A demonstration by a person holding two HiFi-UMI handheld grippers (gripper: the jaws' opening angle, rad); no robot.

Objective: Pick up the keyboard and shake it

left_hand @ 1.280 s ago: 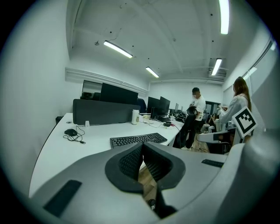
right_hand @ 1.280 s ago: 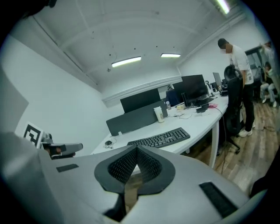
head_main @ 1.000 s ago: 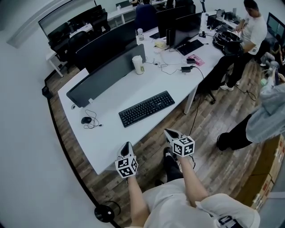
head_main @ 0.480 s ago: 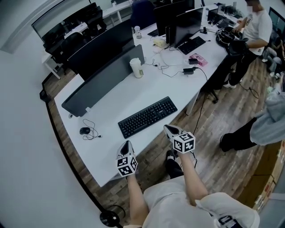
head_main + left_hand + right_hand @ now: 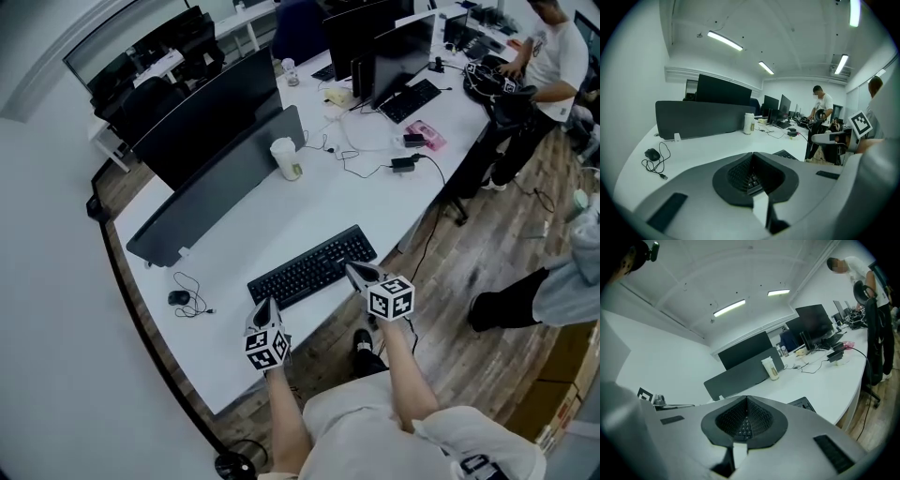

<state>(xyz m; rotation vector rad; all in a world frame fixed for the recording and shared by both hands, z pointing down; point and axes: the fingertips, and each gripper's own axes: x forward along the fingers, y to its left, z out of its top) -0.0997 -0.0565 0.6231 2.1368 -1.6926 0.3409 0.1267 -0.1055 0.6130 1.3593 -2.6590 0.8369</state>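
Observation:
A black keyboard [image 5: 309, 266] lies slanted near the front edge of the white desk [image 5: 234, 234]. My left gripper [image 5: 263, 307] hovers shut just short of the keyboard's left end, holding nothing. At the keyboard's right end my right gripper [image 5: 356, 270] is shut and empty, its tip over the near corner. In the left gripper view the keyboard [image 5: 787, 154] peeks past the closed jaws. The right gripper view shows the keyboard's corner [image 5: 802, 404] beyond its closed jaws.
A black mouse [image 5: 178, 298] with a coiled cable lies at the left of the desk. A dark divider panel [image 5: 211, 192] and a white cup [image 5: 286, 157] stand behind. Monitors, cables and a second keyboard [image 5: 410, 98] sit farther back. People stand on the wooden floor at the right.
Both grippers have moved forward from in front of the desk's edge up to the two ends of the keyboard. Their jaws have stayed shut. The keyboard has not moved.

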